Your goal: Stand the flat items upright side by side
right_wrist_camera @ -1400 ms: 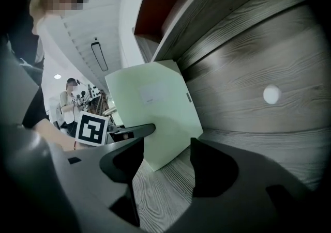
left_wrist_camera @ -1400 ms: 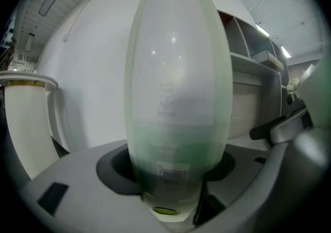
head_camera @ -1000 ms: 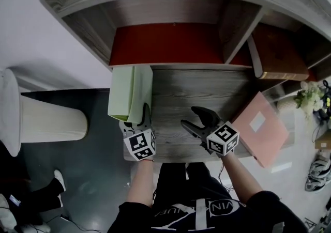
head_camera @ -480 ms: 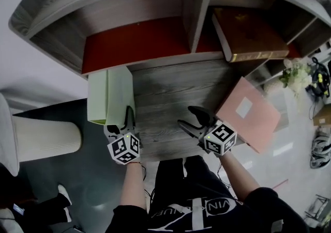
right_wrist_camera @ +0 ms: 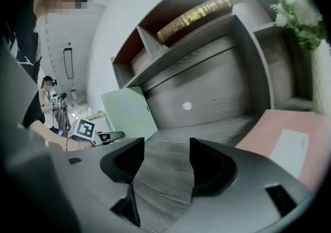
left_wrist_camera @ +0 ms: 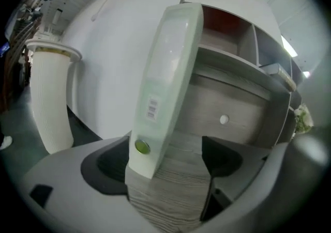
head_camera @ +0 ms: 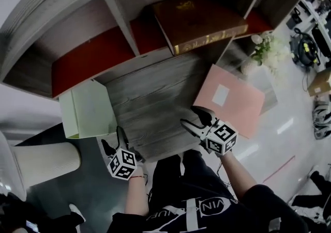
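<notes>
A pale green folder (head_camera: 85, 108) stands upright at the left end of the wooden tabletop (head_camera: 155, 108). Its spine (left_wrist_camera: 165, 72) faces my left gripper (head_camera: 115, 143). That gripper's jaws have just been opening and stand wide. The spine's lower end shows between them, close to the left jaw, with a clear gap on the right and no pad pressing. A pink folder (head_camera: 232, 100) lies flat at the right end. My right gripper (head_camera: 196, 121) hovers open just left of it, with nothing between its jaws (right_wrist_camera: 163, 162).
A brown book with a gold edge (head_camera: 199, 17) lies flat in a shelf compartment behind the tabletop. A white ribbed cylinder (head_camera: 44, 162) stands on the floor to the left. A plant (head_camera: 266, 48) sits at the far right. A person (right_wrist_camera: 23, 72) stands at the left.
My left gripper has let go of the green folder and drawn back a little, jaws wider. The folder stays upright. My right gripper has moved right, toward the pink folder. The head view has swung.
</notes>
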Motion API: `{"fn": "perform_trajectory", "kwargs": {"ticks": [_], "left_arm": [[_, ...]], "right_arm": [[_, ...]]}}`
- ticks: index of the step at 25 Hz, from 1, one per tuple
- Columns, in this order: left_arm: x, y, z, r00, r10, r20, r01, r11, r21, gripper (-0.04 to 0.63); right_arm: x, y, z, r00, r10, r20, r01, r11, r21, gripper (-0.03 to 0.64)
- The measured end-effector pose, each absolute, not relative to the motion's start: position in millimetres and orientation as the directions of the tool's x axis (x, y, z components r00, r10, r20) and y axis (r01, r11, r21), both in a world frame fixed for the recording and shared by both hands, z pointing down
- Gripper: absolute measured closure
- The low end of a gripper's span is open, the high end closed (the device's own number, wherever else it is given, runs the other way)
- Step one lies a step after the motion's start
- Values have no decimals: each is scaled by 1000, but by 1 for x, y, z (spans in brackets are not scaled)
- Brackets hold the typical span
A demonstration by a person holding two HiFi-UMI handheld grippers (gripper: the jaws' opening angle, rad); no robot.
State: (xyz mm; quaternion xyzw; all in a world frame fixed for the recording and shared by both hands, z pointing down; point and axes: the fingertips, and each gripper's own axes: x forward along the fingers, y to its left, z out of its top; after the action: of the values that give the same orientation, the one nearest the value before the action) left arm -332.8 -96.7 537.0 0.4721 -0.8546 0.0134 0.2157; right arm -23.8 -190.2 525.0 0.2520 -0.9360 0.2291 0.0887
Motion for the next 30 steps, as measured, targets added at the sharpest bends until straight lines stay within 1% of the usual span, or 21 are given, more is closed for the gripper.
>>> {"fn": "perform_trajectory", "kwargs": {"ticks": [3, 6, 8, 11, 14, 17, 20, 24, 27, 30], "left_arm": [[-292, -104, 546, -389, -818, 425, -820, 517, 244, 173], [-234, -123, 554, -248, -856, 453, -843, 422, 335, 173], [-189, -140, 559, -123, -882, 455, -875, 312, 370, 173], [-123, -169, 564, 104, -897, 429, -900, 98, 425, 173], [-66, -192, 570, 310, -857, 412, -889, -108, 444, 173], [-23, -210, 574, 451, -792, 411, -865, -274, 420, 173], [6, -224, 579, 550, -723, 417, -824, -389, 412, 173], [33, -237, 582, 635, -650, 417, -769, -479, 423, 173], [44, -240, 585, 653, -627, 425, -755, -495, 430, 173], [51, -236, 588, 657, -620, 430, -751, -488, 444, 173]], "right_arm": [[12, -191, 530, -818, -491, 300, -574, 728, -376, 336], [45, -189, 534, -777, -533, 336, -627, 702, -337, 334], [68, -188, 537, -745, -561, 361, -663, 684, -303, 330], [105, -188, 540, -670, -627, 396, -734, 640, -229, 314], [146, -186, 544, -573, -700, 426, -809, 567, -157, 288], [187, -181, 547, -475, -751, 458, -868, 485, -105, 259], [225, -172, 552, -390, -783, 484, -910, 406, -77, 225], [264, -158, 563, -314, -800, 511, -946, 310, -95, 193], [274, -146, 579, -320, -780, 538, -947, 270, -173, 167], [269, -139, 595, -368, -743, 560, -929, 271, -251, 163]]}}
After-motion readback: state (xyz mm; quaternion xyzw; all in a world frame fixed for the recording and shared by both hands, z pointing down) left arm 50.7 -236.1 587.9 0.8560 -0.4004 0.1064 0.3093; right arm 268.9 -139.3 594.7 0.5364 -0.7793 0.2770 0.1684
